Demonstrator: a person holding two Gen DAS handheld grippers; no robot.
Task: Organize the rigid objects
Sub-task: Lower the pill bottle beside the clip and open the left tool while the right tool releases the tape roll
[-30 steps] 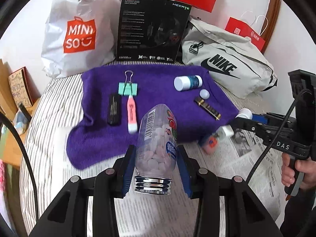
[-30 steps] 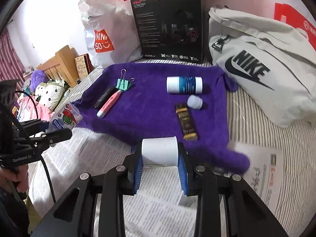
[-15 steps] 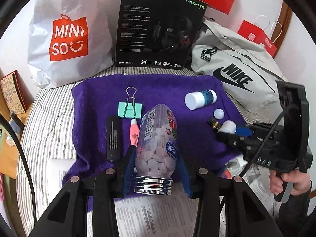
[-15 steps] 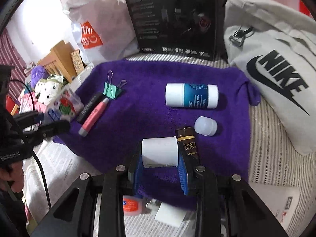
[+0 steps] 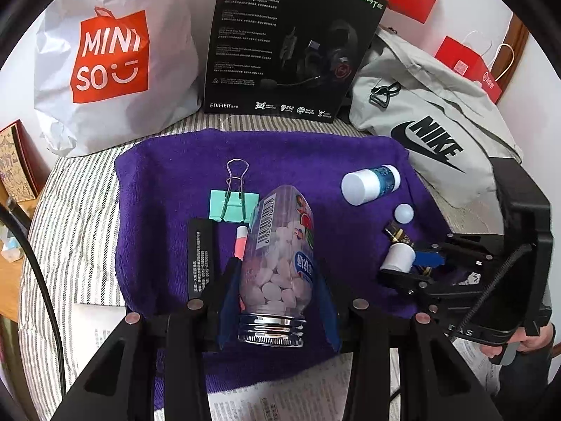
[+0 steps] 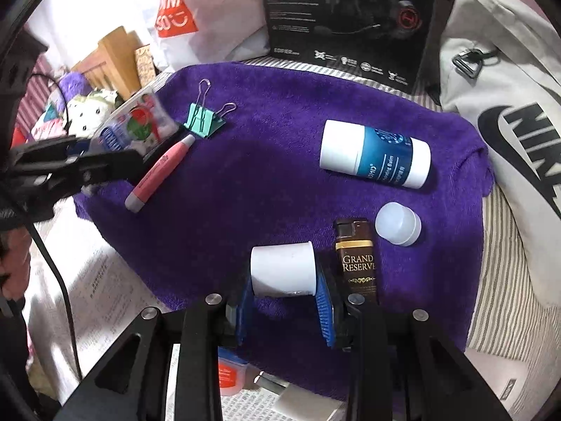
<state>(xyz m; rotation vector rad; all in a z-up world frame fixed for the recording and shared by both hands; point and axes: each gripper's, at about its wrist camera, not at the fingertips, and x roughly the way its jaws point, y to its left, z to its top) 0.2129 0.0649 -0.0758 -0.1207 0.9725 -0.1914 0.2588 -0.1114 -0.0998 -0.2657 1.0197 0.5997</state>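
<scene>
My left gripper is shut on a clear bottle of white tablets with a silver screw neck, held above the purple towel. My right gripper is shut on a small white cylinder, low over the towel beside a brown lighter. On the towel lie a mint binder clip, a pink pen, a black flat stick, a blue-and-white bottle and a translucent cap. The right gripper also shows at the right of the left wrist view.
Behind the towel stand a white Miniso bag, a black headset box and a grey Nike bag. Newspaper covers the striped bed in front, with an orange-labelled item and a white plug on it.
Both grippers have moved forward from over the newspaper to over the purple towel, each still holding its object. The right one has come down beside the brown lighter.
</scene>
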